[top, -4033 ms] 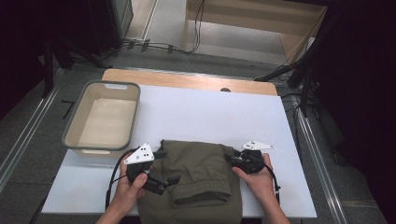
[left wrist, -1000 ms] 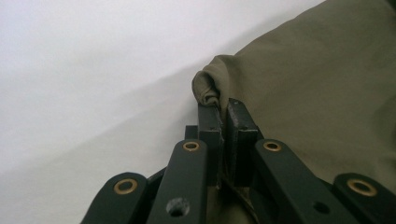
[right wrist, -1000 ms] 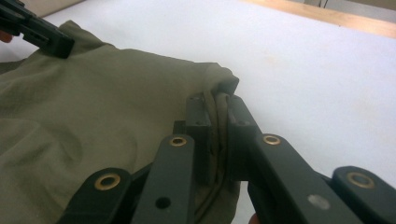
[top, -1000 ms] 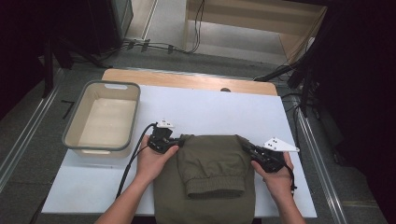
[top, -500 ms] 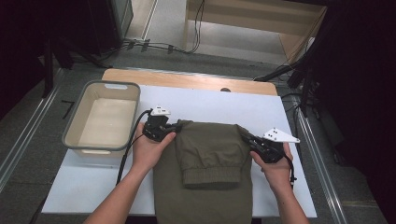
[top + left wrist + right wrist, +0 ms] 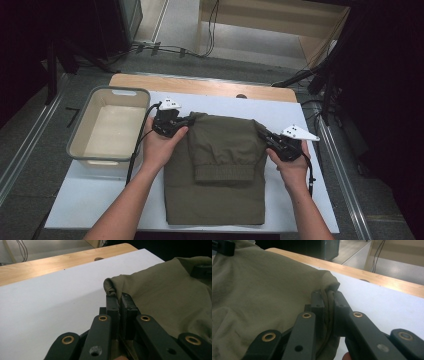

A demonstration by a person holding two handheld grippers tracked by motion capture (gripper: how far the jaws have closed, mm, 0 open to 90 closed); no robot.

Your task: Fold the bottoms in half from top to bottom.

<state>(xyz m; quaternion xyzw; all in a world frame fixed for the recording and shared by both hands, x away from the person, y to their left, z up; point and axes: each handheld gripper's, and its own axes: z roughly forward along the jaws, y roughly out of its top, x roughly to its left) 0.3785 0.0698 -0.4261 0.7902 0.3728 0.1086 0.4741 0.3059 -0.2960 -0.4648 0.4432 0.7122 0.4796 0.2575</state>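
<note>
An olive-green garment [image 6: 225, 165] lies on the white table top [image 6: 100, 200], folded over so a ribbed hem shows across its middle. My left gripper [image 6: 189, 120] is shut on the garment's far left corner [image 6: 111, 286], with cloth bunched between the jaws. At the far right corner my right gripper [image 6: 263, 135] is shut on the cloth too [image 6: 329, 290], a fold pinched between its pads. Both corners are lifted slightly off the table. A hand holds each gripper, forearms coming in from the near edge.
A grey plastic bin [image 6: 85, 150] stands at the table's left side, close to my left hand. A wooden strip [image 6: 200, 86] runs along the far edge. Cables trail from both grippers. Bare white surface lies beyond the garment [image 6: 62, 290].
Both grippers have carried the garment's folded edge away from the near side toward the far edge, stretching the cloth out longer. The grips on the two corners have not changed.
</note>
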